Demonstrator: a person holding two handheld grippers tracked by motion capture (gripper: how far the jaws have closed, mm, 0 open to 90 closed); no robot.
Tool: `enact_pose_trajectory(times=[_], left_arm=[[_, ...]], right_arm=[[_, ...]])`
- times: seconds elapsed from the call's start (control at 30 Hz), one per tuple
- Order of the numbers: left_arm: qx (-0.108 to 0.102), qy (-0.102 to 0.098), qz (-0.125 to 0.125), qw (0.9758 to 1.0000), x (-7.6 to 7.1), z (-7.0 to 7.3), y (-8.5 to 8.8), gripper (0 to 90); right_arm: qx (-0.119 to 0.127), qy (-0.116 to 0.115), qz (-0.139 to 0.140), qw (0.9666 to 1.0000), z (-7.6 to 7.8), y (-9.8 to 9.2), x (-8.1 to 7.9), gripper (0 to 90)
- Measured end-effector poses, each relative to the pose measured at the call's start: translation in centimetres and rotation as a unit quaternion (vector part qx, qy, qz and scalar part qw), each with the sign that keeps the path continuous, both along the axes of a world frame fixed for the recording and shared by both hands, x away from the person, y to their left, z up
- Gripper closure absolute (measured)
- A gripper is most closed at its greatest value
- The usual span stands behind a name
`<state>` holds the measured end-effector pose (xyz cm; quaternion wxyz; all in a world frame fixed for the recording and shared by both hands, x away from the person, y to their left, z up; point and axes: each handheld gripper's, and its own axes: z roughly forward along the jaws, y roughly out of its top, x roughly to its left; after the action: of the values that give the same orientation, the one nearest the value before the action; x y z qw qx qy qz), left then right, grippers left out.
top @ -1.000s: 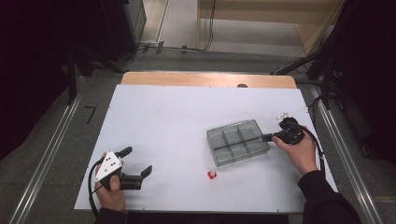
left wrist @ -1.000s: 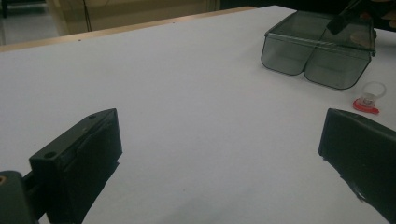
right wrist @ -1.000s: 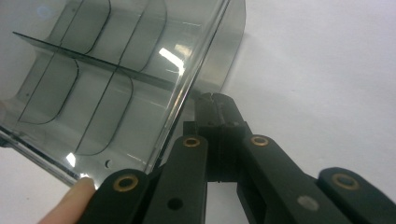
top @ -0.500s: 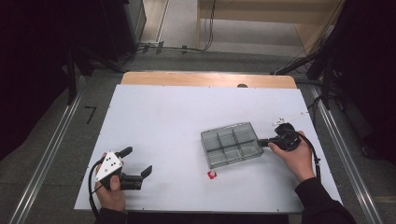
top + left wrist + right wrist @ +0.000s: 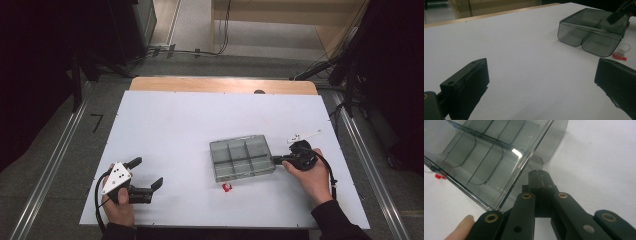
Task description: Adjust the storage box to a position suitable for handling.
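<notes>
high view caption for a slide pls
Right claw shut at the grey tray edge; left claw open.

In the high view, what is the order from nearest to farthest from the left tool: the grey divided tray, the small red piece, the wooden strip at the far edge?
1. Small red piece, to its right.
2. Grey divided tray, beyond the piece.
3. Wooden strip, far table edge.

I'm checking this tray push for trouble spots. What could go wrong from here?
The right gripper, shut, presses its tips on the tray wall, so it may slip off or turn the tray. The red cap lies close by the tray's near edge and could be knocked away.
</notes>
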<state>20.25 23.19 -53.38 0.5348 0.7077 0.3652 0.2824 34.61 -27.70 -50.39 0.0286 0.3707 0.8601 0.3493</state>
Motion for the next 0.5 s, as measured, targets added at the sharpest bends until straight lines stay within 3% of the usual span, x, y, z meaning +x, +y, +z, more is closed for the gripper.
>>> enact_pose_trajectory(times=[0.5], left_arm=[[-0.001,-0.001,0.002,1.0,0.0,0.0,0.0,0.0]], right_arm=[[0.013,-0.009,0.007,0.9999,-0.5,1.3,-2.3,88.6]])
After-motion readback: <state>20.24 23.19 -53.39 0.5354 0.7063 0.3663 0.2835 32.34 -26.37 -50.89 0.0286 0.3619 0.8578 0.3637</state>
